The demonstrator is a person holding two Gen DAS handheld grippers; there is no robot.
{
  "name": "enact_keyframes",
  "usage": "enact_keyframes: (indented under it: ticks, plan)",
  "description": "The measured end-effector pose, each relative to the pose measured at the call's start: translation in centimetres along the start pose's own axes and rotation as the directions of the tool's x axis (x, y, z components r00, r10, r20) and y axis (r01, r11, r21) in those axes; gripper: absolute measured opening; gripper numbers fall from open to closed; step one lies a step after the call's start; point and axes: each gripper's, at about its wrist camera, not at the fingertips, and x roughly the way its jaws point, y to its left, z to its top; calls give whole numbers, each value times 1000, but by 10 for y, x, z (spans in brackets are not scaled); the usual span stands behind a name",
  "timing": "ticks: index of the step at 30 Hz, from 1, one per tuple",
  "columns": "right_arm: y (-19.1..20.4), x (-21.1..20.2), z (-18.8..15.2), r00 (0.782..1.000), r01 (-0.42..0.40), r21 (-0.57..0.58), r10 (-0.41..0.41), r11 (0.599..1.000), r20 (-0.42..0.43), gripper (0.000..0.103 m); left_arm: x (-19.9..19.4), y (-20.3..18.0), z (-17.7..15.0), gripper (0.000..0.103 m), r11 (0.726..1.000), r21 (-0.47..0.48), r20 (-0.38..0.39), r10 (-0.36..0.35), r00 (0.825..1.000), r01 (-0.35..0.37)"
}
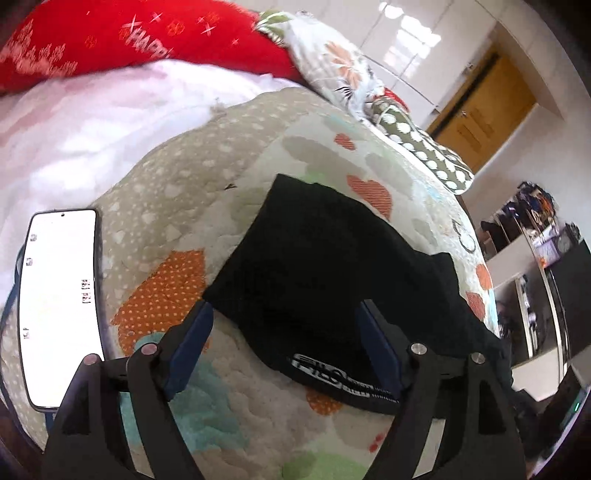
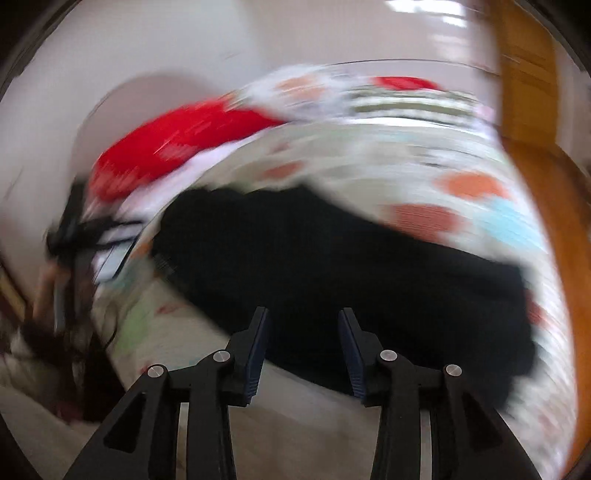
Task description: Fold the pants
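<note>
black pants (image 1: 332, 266) ahead of left gripper (image 1: 284, 314), jaws apart

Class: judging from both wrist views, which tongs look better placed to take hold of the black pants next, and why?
Probably left: the left tongs stand open over the pants near their waistband label. The right tongs are open too, but that view is motion-blurred.

Bright, even daylight fills both views. In the left wrist view the glossy white wall panels (image 1: 406, 33) at far right carry glare, and the white phone screen (image 1: 61, 295) is blown out. Fisheye bending curves the edges, with dark vignetted corners. The right wrist view is heavily motion-blurred; the black folded pants (image 2: 332, 266) show no detail.
</note>
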Motion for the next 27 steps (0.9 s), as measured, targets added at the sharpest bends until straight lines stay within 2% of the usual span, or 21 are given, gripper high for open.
enact_keyframes:
  ticks: [2, 5, 10, 11, 12, 13, 14, 16, 19, 22, 25, 27]
  plan:
    - [36, 29, 8, 1000, -18, -144, 17, 989, -12, 41, 6, 1, 2, 80, 1000, 2, -12, 11, 1000, -11]
    - [74, 59, 13, 999, -37, -273, 28, 961, -40, 40, 16, 1, 7, 80, 1000, -4, -36, 19, 999, -20]
    - [94, 95, 5, 996, -12, -373, -23, 928, -90, 37, 30, -2, 15, 79, 1000, -7, -50, -9, 999, 8]
    - [94, 97, 4, 996, -9, -376, -24, 927, -84, 32, 31, -4, 15, 79, 1000, 5, -48, -9, 999, 10]
    - [92, 98, 6, 997, -2, -361, -28, 933, -78, 18, 33, -9, 16, 77, 999, 30, -44, -10, 999, 12]
    - [87, 99, 8, 997, -18, -334, -10, 943, -81, 12, 34, -12, 16, 70, 999, 46, -40, 0, 999, 2]
    - [82, 98, 12, 996, -42, -299, 18, 953, -82, 4, 35, -15, 16, 52, 998, 64, -35, 15, 999, -13]
    - [74, 90, 18, 996, -69, -242, 53, 968, -73, 3, 37, -18, 17, 32, 996, 89, -51, 18, 999, -13]
    - [81, 69, 24, 990, -136, -234, 124, 963, -65, 1, 24, -19, 15, 27, 994, 106, -34, 10, 999, -6]
    - [96, 56, 19, 989, -149, -278, 138, 949, -61, 1, 5, -16, 9, 27, 992, 123, 2, 14, 1000, -14]
    - [94, 76, 10, 990, -124, -271, 99, 955, -102, 2, 18, -9, 3, 28, 992, 121, -55, 48, 997, -41]
    - [85, 89, 6, 987, -126, -223, 99, 967, -129, 10, 23, -7, -1, 31, 991, 118, -79, 72, 994, -63]
